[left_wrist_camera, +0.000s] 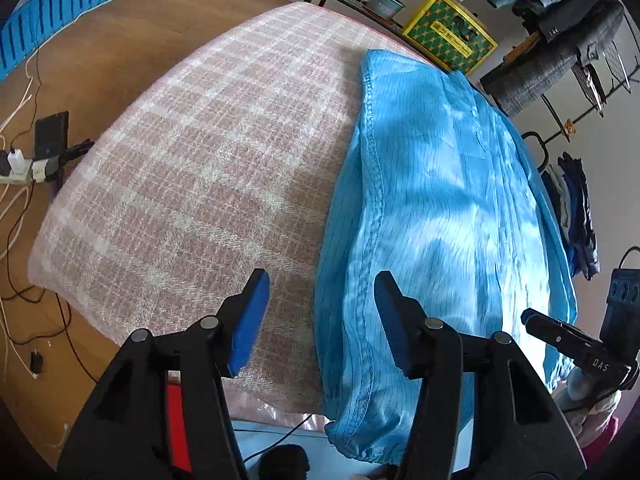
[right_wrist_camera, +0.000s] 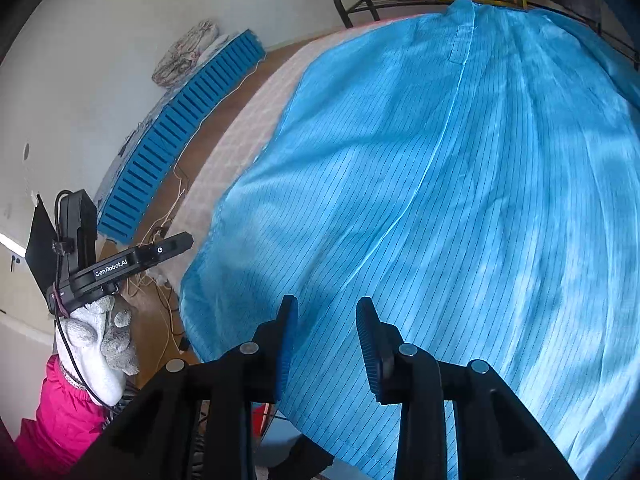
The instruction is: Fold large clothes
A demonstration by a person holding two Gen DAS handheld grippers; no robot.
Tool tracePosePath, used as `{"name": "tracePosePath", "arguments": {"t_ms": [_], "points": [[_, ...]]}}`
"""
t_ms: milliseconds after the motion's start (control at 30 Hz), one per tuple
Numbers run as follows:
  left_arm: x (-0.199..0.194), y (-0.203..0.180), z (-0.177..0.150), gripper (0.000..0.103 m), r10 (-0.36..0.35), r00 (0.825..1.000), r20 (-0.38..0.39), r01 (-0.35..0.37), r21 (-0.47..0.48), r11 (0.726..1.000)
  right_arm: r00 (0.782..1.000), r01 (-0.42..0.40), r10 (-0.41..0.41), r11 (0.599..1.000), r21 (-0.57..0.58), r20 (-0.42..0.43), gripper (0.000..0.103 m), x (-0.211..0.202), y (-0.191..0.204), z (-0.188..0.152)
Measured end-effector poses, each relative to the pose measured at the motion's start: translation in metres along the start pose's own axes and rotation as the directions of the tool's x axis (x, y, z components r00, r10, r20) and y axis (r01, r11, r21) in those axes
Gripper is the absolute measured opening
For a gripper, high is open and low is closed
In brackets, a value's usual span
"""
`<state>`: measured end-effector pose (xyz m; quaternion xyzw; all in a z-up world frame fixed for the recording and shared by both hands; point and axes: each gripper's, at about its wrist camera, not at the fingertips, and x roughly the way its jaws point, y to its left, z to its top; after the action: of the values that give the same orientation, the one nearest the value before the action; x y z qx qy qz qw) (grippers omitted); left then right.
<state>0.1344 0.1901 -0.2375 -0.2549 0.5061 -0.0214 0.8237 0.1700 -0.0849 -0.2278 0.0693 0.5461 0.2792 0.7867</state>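
A large shiny blue pinstriped garment (left_wrist_camera: 440, 200) lies lengthwise on a pink-and-white plaid covered surface (left_wrist_camera: 200, 160), along its right side, with one layer folded over and a stitched hem facing left. My left gripper (left_wrist_camera: 322, 316) is open above the garment's near left edge, and its blue pads touch no cloth. In the right wrist view the garment (right_wrist_camera: 460, 200) fills most of the frame. My right gripper (right_wrist_camera: 326, 320) is open just above its near end, the cloth lying below the jaws, not pinched. A white-gloved hand (right_wrist_camera: 100, 344) with a pink sleeve holds the left gripper's body (right_wrist_camera: 132, 260).
To the left is wooden floor (left_wrist_camera: 100, 60) with a power strip (left_wrist_camera: 20, 168), cables and a blue slatted panel (right_wrist_camera: 180, 140). Beyond the far end stand a yellow crate (left_wrist_camera: 448, 32), a potted plant (left_wrist_camera: 384, 0) and a metal rack. Hanging clothes (left_wrist_camera: 560, 20) line the right side.
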Motion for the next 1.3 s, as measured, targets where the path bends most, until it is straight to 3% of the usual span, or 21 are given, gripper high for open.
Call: {"name": "tracePosePath", "arguments": {"t_ms": [233, 400, 467, 500, 533, 600, 733, 833, 933, 1067, 1200, 1300], "points": [[0.016, 0.019, -0.008, 0.055, -0.106, 0.992, -0.069, 0.096, -0.132, 0.987, 0.997, -0.011, 0.013, 1.000, -0.023, 0.075, 0.032, 0.007, 0.011, 0.012], [0.016, 0.017, -0.010, 0.052, -0.119, 0.991, -0.066, 0.110, -0.125, 0.986, 0.999, 0.023, -0.021, 0.999, -0.044, 0.045, 0.032, 0.039, 0.027, 0.017], [0.021, 0.015, -0.010, 0.032, -0.147, 0.985, -0.090, 0.135, -0.123, 0.983, 0.999, 0.047, -0.046, 0.998, -0.043, 0.024, 0.032, 0.051, 0.028, 0.017], [0.025, 0.014, -0.010, 0.010, -0.155, 0.982, -0.108, 0.141, -0.123, 0.982, 0.998, 0.059, -0.058, 0.997, -0.043, 0.013, 0.032, 0.057, 0.028, 0.015], [0.028, 0.011, -0.011, 0.003, -0.155, 0.981, -0.121, 0.141, -0.117, 0.983, 0.998, 0.067, -0.067, 0.997, -0.041, 0.005, 0.031, 0.063, 0.026, 0.014], [0.020, 0.002, -0.013, 0.000, -0.148, 0.985, -0.085, 0.140, -0.092, 0.986, 0.997, 0.078, -0.077, 0.996, -0.047, 0.018, 0.029, 0.064, 0.028, 0.014], [-0.007, -0.026, -0.015, 0.000, -0.205, 0.979, -0.017, 0.204, -0.016, 0.979, 0.997, 0.078, -0.079, 0.995, -0.060, -0.012, 0.032, 0.065, 0.032, 0.015], [-0.016, -0.039, -0.015, 0.000, -0.206, 0.979, 0.008, 0.206, 0.021, 0.978, 0.998, 0.032, -0.034, 0.999, -0.035, -0.056, 0.036, 0.061, 0.031, 0.025], [-0.016, -0.044, -0.015, 0.000, -0.199, 0.980, 0.014, 0.198, 0.038, 0.979, 0.999, -0.043, 0.044, 0.999, 0.021, -0.026, 0.041, 0.045, 0.029, 0.043], [-0.014, -0.045, -0.014, 0.000, -0.204, 0.979, 0.007, 0.204, 0.033, 0.978, 0.998, -0.057, 0.057, 0.998, -0.002, 0.011, 0.071, 0.034, 0.044, 0.081], [-0.016, -0.051, -0.016, 0.000, -0.197, 0.980, 0.015, 0.195, 0.067, 0.978, 0.998, -0.055, 0.054, 0.998, -0.014, -0.012, 0.071, 0.054, 0.065, 0.112], [-0.014, -0.053, -0.018, 0.000, -0.194, 0.981, 0.007, 0.193, 0.074, 0.978, 0.999, -0.011, 0.008, 0.999, -0.044, -0.053, 0.070, 0.081, 0.082, 0.124]]}}
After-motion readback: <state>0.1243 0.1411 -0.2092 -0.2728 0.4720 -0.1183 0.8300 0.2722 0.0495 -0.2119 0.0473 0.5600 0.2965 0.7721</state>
